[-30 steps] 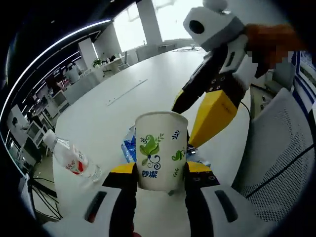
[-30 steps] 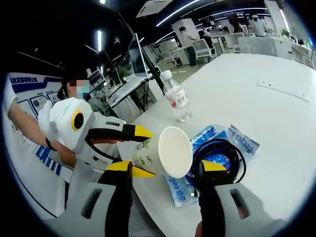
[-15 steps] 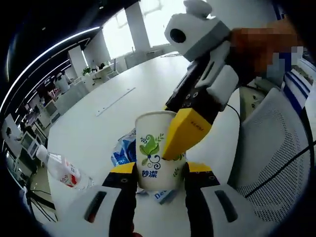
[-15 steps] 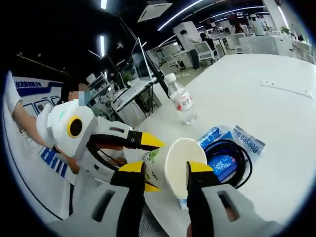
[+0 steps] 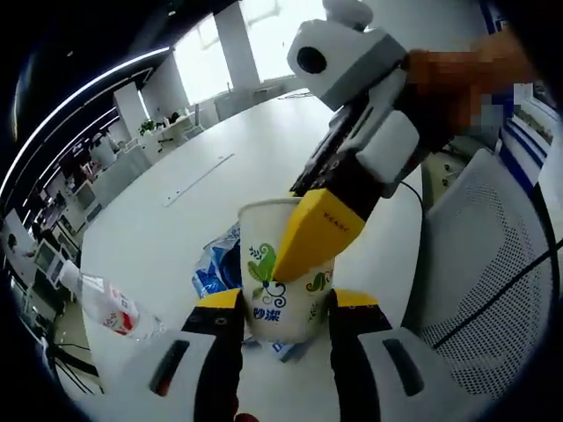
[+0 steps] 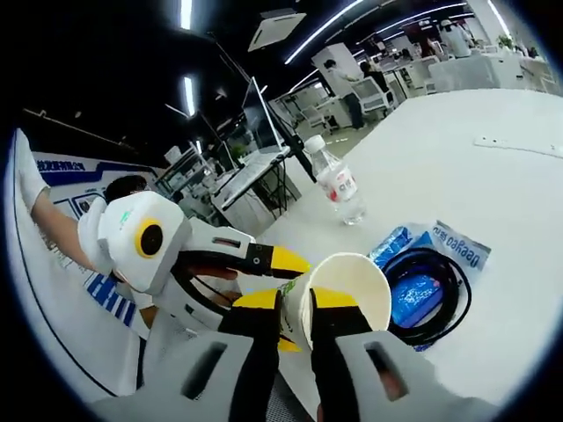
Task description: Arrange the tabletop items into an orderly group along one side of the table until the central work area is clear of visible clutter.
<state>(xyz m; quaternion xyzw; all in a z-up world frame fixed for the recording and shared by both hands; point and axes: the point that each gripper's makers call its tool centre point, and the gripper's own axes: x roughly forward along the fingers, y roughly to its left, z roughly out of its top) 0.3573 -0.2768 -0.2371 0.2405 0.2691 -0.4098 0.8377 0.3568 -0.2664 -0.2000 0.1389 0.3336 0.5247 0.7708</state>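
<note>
A white paper cup (image 5: 268,286) with green leaf print stands upright between the jaws of my left gripper (image 5: 286,301), which is shut on its lower wall. My right gripper (image 5: 303,230) reaches in from the upper right, one yellow jaw outside the cup wall and the other inside the rim. In the right gripper view the cup's open mouth (image 6: 352,286) faces me, and my right gripper (image 6: 295,309) is shut on its near rim. One yellow-tipped finger (image 6: 283,260) of the left gripper shows behind the cup.
A blue packet (image 5: 214,266) lies on the white table (image 5: 176,211) behind the cup, with a black cable coil (image 6: 440,294) on it. A water bottle (image 6: 339,186) stands further off near the table edge. A mesh chair (image 5: 479,264) sits beside the table.
My right gripper's jaws, open around the cup a second ago, have come down and shut on its rim. The left gripper still holds the cup.
</note>
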